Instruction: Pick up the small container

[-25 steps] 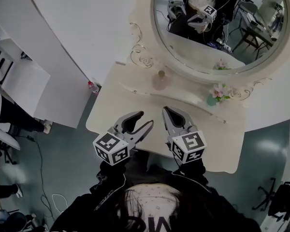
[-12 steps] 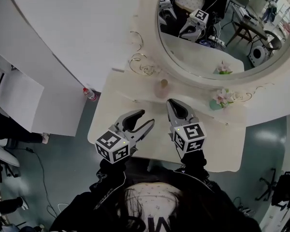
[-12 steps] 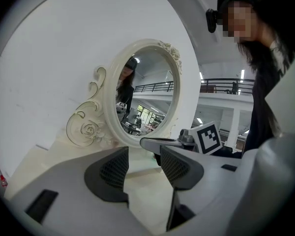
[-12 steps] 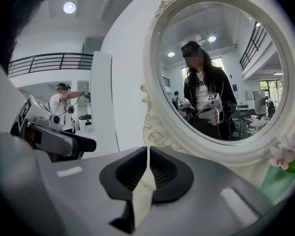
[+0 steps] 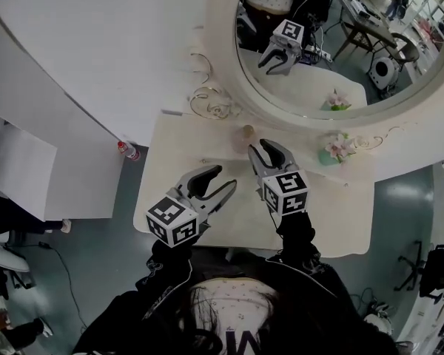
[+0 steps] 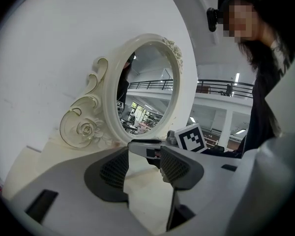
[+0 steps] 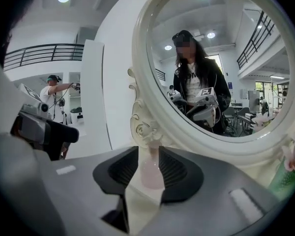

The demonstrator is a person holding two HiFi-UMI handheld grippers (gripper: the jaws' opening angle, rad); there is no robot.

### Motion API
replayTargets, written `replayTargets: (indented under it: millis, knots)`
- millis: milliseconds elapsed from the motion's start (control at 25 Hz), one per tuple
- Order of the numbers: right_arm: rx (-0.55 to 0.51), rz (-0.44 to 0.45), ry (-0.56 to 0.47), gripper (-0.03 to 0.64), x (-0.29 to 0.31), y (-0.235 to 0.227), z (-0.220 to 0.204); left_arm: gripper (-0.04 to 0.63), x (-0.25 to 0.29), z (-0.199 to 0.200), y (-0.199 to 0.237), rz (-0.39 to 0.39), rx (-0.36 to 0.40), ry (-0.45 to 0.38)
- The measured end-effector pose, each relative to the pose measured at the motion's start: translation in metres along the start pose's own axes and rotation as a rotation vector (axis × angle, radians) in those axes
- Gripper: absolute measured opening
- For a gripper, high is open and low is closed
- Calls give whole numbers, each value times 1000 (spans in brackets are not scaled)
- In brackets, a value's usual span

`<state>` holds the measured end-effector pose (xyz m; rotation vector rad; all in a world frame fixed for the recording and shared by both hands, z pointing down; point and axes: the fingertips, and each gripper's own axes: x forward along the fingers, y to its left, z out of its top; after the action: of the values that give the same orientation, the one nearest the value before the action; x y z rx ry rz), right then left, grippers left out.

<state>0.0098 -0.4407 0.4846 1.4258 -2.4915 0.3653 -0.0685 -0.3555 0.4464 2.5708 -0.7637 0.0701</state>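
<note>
**One short reach separates the right fingers from the container**

The small pale-pink translucent bottle-shaped container (image 5: pixel 246 133) is seen standing upright, long axis vertical, at the far edge of the cream tabletop (image 5: pixel 333 213). It stands at the foot of the oval mirror in a carved cream frame (image 5: pixel 229 50).

From the right gripper (image 5: pixel 270 152) it lies just ahead, at about 11 o'clock. In the right gripper view the container (image 7: pixel 151 168) is framed in the gap between the fingers, which are held well apart and touch nothing. Whether its base has already entered the gap cannot be told. In the head view it appears just beyond the tips.

The left gripper (image 5: pixel 220 180) is held back at about 8 o'clock of the right one. Its fingers are likewise spread, with only bare tabletop between them. The right gripper is clearly the nearer, so a short advance toward 11 o'clock is judged to be what is called for before closing.

A small green vase of pale flowers (image 5: pixel 331 151) stands at 3 o'clock of the container, well apart from it. Little room is left behind the container, so the frame could be struck if the reach is overshot.
</note>
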Motion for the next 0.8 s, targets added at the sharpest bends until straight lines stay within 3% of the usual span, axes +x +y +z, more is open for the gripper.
replayTargets:
  millis: [280, 800]
  knots:
    - [-14, -15, 44, 169, 31, -4, -8, 202, 1, 2, 10, -22, -4, 12]
    - [-65, -105, 74, 172, 66, -21, -21, 202, -10, 1, 31, -7, -27, 14]
